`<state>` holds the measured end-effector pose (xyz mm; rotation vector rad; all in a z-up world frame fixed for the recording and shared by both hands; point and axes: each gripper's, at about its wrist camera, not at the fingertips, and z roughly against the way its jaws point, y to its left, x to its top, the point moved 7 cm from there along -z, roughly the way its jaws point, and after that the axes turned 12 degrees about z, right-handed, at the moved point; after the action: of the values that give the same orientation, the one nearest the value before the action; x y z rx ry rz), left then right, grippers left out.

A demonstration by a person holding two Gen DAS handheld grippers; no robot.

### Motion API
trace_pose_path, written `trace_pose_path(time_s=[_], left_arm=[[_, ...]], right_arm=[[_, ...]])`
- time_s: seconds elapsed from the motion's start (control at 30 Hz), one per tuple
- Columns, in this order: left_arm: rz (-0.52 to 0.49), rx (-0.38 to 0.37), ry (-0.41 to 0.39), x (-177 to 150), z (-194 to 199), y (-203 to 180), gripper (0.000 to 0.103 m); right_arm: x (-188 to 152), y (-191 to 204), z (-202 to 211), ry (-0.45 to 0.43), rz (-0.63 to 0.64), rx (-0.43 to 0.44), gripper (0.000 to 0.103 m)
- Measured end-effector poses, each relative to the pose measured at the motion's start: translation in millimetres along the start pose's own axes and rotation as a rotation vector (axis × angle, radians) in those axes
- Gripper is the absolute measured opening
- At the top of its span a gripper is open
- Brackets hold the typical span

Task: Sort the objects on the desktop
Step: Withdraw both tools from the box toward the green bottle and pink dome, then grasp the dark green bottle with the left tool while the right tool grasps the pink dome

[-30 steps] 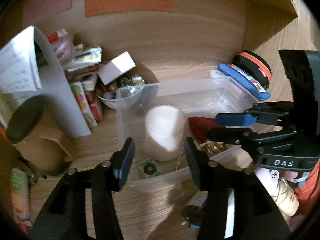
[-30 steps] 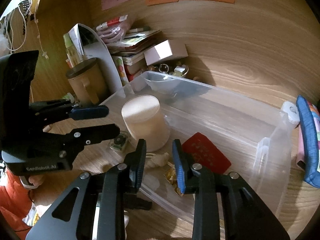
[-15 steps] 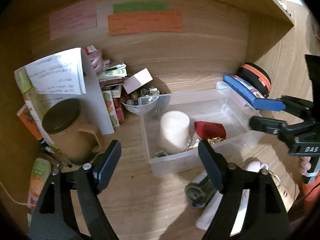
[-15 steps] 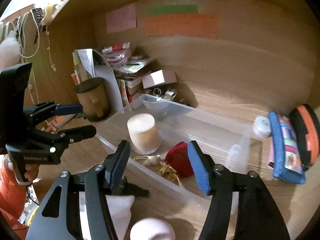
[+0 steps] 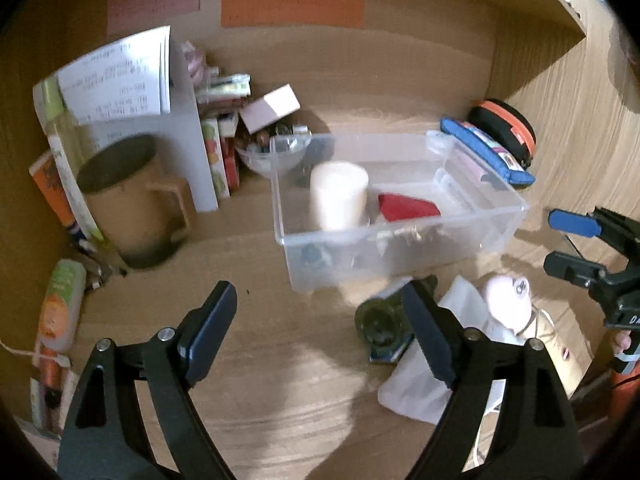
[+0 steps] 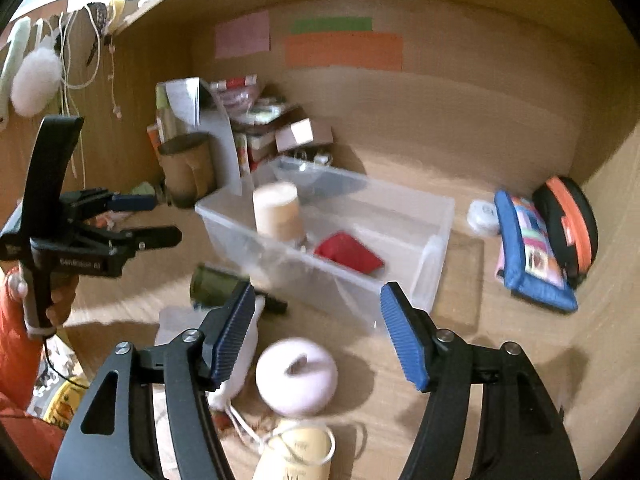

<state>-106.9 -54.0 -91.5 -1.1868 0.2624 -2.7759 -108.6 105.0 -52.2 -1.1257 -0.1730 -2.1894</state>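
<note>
Fingers of your left gripper [image 5: 316,336] stand spread over bare bench [image 5: 280,380], having just been opening, nothing between them. Your right gripper [image 6: 316,332] has likewise been opening, empty, above a pink round object [image 6: 296,376]. Both sit short of the clear bin [image 5: 400,256] holding a candle [image 5: 338,196].

Clear bin [image 5: 400,264] holds cream candle [image 5: 339,196], red pouch [image 5: 406,207].
</note>
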Motion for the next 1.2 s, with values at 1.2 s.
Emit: trace_pose_path(time_s=[1.2], left_arm=[[-0.017, -0.161, 0.243, -21, -74, -39, 0.063]], right_arm=[[-63, 25, -52, 0.205, 0.041, 0.150, 0.062]])
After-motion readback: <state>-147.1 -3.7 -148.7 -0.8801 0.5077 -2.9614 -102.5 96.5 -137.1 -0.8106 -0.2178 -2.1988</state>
